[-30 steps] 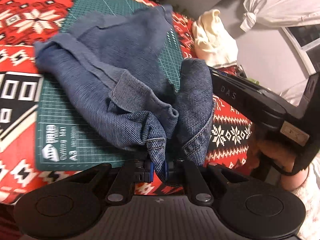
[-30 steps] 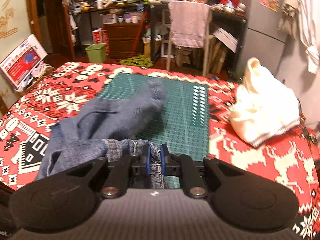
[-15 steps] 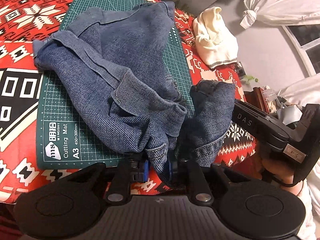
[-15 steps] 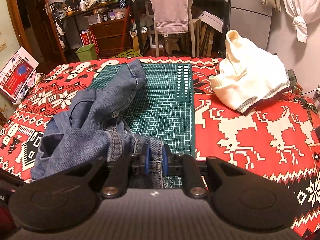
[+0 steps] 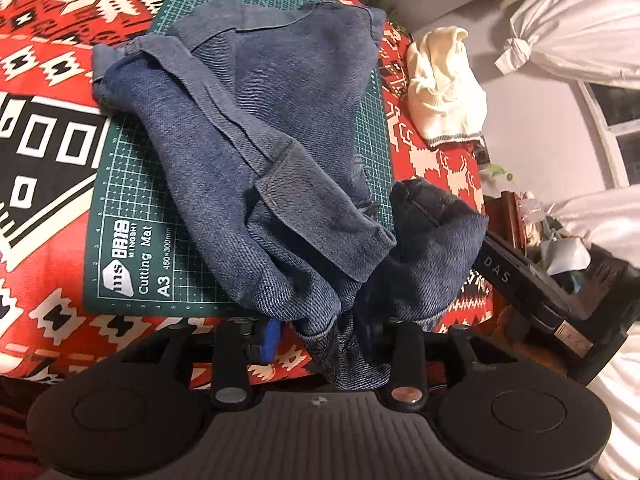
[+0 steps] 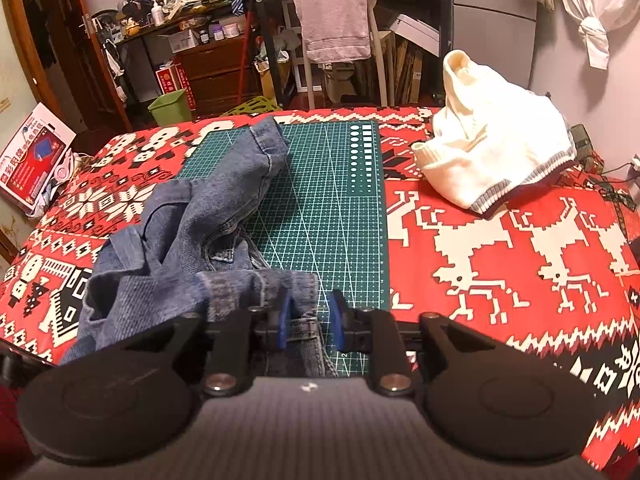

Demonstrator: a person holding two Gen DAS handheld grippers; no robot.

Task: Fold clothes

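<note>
Your left gripper [image 5: 320,330] and right gripper [image 6: 310,320], jaws parted around denim, leave the jeans [image 5: 264,152] crumpled, unfolded; the white sweater [image 6: 492,160] awaits.

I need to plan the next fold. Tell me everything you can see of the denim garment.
The denim garment is blue jean cloth with stitched seams and hems, crumpled rather than flat. It lies mostly on the green cutting mat, spilling onto the red patterned cover. Its near edge bunches between the open fingers of the left gripper and of the right gripper, whose blue pads stand apart around the cloth. The cream sweater lies apart from it.
</note>
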